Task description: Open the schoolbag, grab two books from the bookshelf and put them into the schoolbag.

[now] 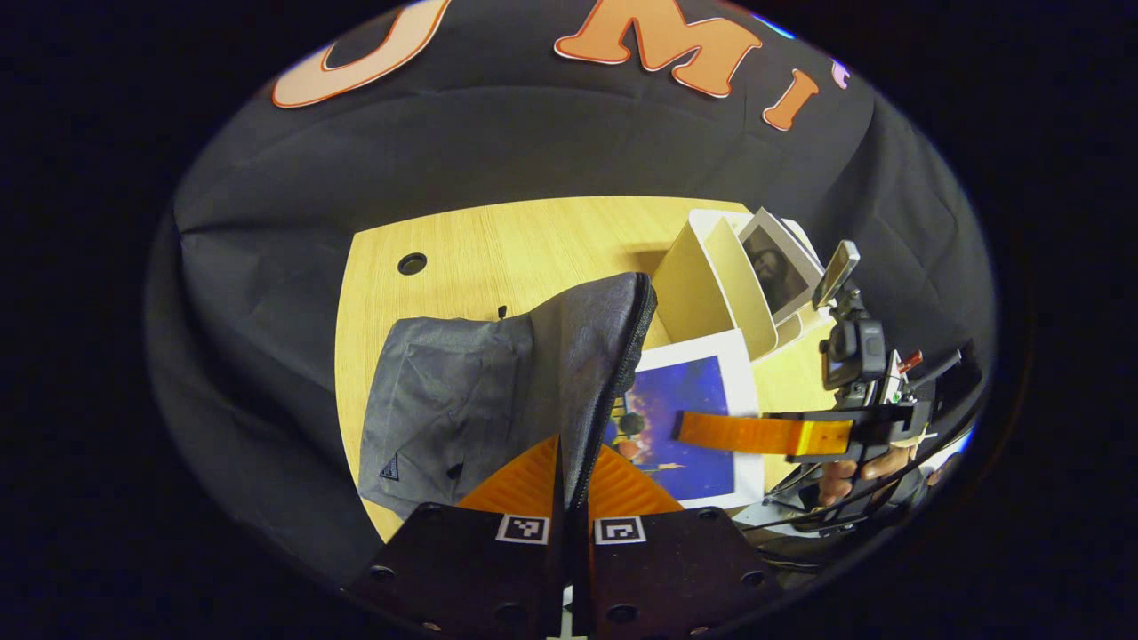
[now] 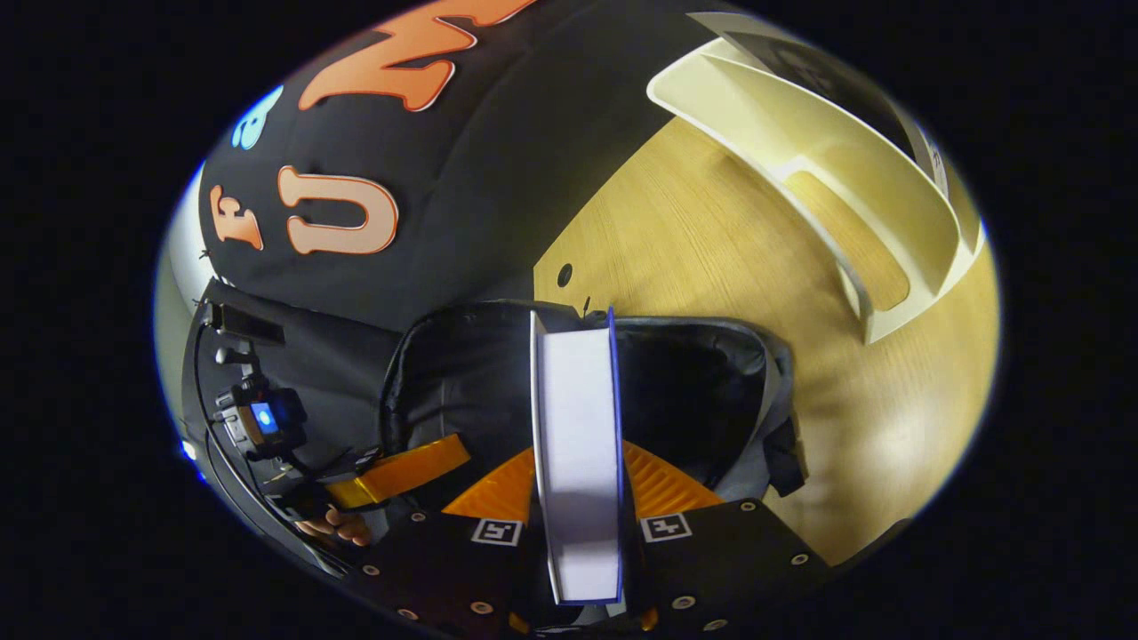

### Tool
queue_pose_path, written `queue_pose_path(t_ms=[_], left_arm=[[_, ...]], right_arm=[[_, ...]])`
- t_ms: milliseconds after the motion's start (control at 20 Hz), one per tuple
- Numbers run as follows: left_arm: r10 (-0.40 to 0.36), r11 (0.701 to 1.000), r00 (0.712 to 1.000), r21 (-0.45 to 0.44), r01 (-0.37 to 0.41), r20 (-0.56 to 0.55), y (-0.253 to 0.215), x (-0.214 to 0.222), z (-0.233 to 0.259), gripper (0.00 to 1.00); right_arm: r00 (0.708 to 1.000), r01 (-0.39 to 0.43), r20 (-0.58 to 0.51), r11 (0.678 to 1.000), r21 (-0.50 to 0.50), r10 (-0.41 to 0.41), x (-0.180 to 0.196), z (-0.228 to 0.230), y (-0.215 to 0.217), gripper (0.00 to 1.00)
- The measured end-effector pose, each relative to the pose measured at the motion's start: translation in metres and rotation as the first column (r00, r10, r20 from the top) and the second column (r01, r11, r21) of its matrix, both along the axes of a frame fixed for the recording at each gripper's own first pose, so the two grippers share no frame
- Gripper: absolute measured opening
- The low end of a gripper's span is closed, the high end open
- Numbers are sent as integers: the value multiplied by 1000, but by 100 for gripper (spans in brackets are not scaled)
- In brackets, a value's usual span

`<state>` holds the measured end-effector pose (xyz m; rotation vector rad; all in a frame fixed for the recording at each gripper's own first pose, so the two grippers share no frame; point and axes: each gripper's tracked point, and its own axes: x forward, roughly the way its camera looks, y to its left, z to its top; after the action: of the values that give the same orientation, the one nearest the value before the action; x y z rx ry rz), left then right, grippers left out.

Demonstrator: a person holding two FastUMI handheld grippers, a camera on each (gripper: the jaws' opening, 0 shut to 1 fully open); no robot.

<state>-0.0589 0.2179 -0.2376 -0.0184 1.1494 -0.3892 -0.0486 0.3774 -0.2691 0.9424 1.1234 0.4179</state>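
- Left gripper (image 1: 569,484), bottom centre of the left gripper view: its two ribbed fingers are pressing together on the zipper-edged flap of the grey woven-fabric schoolbag (image 1: 462,400), holding that flap upright.
- Schoolbag, centre of the right gripper view (image 2: 765,391): its mouth is gaping open, showing a dark lining, and it is resting on the pale wood-grain table (image 2: 711,240).
- Right gripper (image 2: 578,498), bottom centre of the right gripper view: its fingers are clamping a thick book with a blue cover and white page block (image 2: 578,427), held edge-on over the bag's opening.
- The same book is appearing right of centre in the left gripper view (image 1: 685,400), beside the raised flap.
- Cream, smooth-walled, slotted bookshelf (image 2: 853,169), upper right of the right gripper view: it is standing on the table, holding a book with a greyish picture cover (image 1: 778,267).
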Motion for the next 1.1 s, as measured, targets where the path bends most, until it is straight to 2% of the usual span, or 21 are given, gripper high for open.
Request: queue_pose_path(t_ms=[350,550,600,650,800,850,950,1000,1050,1100], left_arm=[[31,999,1000,-30,-30,6,0,2,-1,5],[47,998,999,-37,-47,-5,-2,0,-7,5],[56,998,998,-36,-57,-6,-2,1,-7,5],[67,997,998,-36,-68,-8,-4,3,-8,5],[78,997,997,-14,-78,-4,-6,10,-11,5],[80,997,997,-7,-80,0,-8,9,-12,5],[78,997,997,9,-78,4,-9,8,-13,5],[77,997,997,13,-77,4,-11,8,-14,5],[82,996,997,22,-82,4,-11,7,-16,5],[86,996,996,27,-86,1,-11,6,-18,5]], right_arm=[[999,31,-13,999,26,-31,15,-29,35,34],[999,10,-31,1000,23,-9,19,-39,46,36],[999,2,-41,1000,22,-2,18,-38,45,26],[999,-10,-45,1000,6,10,19,-39,41,40],[996,-78,-52,994,-77,74,12,-44,19,67],[993,-110,-59,987,-116,104,9,-48,11,85],[984,-176,-71,966,-187,166,3,-55,-5,97],[979,-203,-68,957,-208,193,-2,-52,-9,97],[975,-223,-64,949,-221,214,-3,-49,-12,84],[970,-244,-63,940,-237,236,-4,-48,-17,98]])
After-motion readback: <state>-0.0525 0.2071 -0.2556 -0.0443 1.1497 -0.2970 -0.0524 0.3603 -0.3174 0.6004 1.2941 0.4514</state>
